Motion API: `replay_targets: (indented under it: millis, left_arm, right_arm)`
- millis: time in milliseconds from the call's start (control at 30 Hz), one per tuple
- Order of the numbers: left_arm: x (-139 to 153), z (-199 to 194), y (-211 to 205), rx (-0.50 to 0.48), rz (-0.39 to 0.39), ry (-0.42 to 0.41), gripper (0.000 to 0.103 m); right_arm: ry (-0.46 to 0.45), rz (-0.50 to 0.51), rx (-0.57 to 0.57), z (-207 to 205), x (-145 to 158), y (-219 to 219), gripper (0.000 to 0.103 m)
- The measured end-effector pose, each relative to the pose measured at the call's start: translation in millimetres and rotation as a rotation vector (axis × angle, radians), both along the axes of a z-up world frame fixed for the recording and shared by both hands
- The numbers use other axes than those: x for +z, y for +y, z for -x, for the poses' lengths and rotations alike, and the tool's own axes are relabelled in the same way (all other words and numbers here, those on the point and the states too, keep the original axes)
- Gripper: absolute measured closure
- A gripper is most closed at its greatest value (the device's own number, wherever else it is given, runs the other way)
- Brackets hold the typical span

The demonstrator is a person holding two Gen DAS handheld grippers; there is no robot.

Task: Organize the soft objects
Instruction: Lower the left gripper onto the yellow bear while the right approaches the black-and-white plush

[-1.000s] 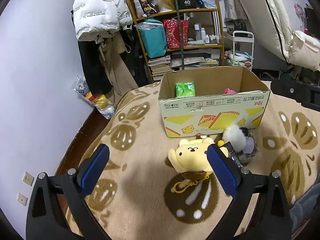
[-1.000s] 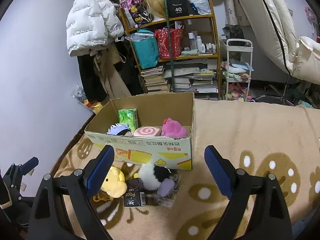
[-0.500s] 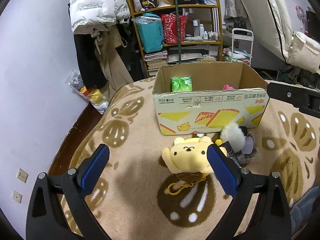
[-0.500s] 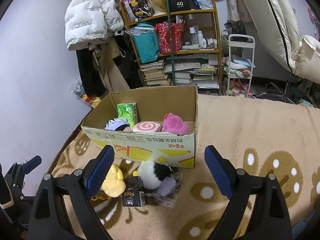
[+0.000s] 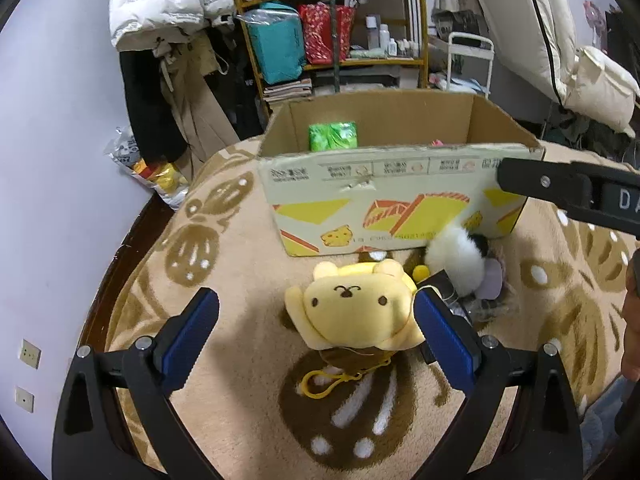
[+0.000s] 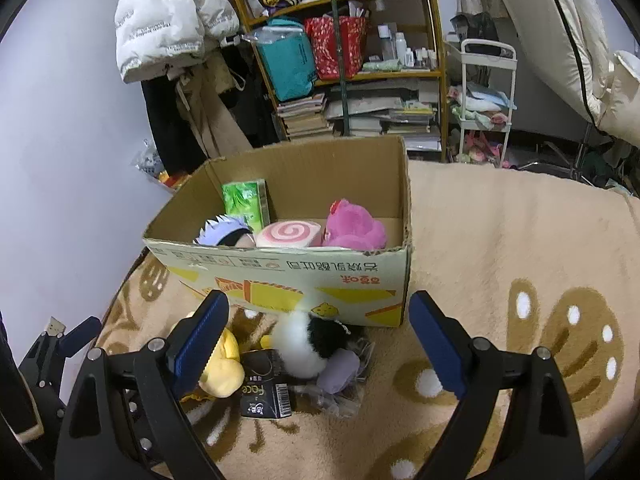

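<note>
A yellow bear plush [image 5: 354,310] with a yellow clip lies on the beige rug before a cardboard box [image 5: 384,200]. My left gripper [image 5: 316,332] is open, its right finger beside the plush. A black-and-white plush [image 5: 458,258] and a black packet [image 6: 264,396] lie next to it. My right gripper [image 6: 318,336] is open above the black-and-white plush [image 6: 308,340]. The box [image 6: 288,276] holds a pink plush [image 6: 354,226], a pink swirl roll [image 6: 288,234], a white-haired doll [image 6: 224,230] and a green pack [image 6: 244,202].
A shelf [image 6: 360,60] with bags and books stands behind the box, with coats [image 6: 172,20] hanging to its left and a white cart [image 6: 484,100] to its right. The rug's left edge [image 5: 132,248] meets dark floor and a wall.
My left gripper has moved forward and down toward the yellow bear plush, which now sits between the fingers. My right gripper has moved closer to the box and the pile in front of it.
</note>
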State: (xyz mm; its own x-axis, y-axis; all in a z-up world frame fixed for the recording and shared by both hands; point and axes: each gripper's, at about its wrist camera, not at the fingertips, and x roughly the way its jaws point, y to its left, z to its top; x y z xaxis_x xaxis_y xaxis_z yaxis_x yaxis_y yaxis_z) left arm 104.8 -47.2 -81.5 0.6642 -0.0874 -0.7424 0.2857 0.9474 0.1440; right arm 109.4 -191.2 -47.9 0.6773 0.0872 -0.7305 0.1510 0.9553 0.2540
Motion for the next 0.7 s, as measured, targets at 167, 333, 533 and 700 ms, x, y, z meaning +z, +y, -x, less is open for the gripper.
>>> replay_targets:
  millis: [167, 333, 533, 700]
  left_arm:
    - [-12.9, -3.1, -8.7, -0.029, 0.0, 0.017, 0.006]
    - [-29.7, -9.1, -14.4, -0.042, -0.017, 0.057, 0.006]
    - [-42.5, -16.4, -16.6, -0.049, -0.021, 0.106, 0.006]
    - [-51.7, -21.1, -15.8, -0.045, -0.015, 0.139, 0.006]
  right_arm:
    - [0.035, 0.0, 0.007, -10.2, -11.2, 2.3, 0.007]
    - [0.067, 0.01, 0.024, -19.1, -22.4, 5.7, 0.007]
    - [0.105, 0.025, 0.046, -26.2, -34.9, 11.8, 0.007]
    - [0.152, 0.05, 0.075, -32.2, -49.0, 22.3, 0.007]
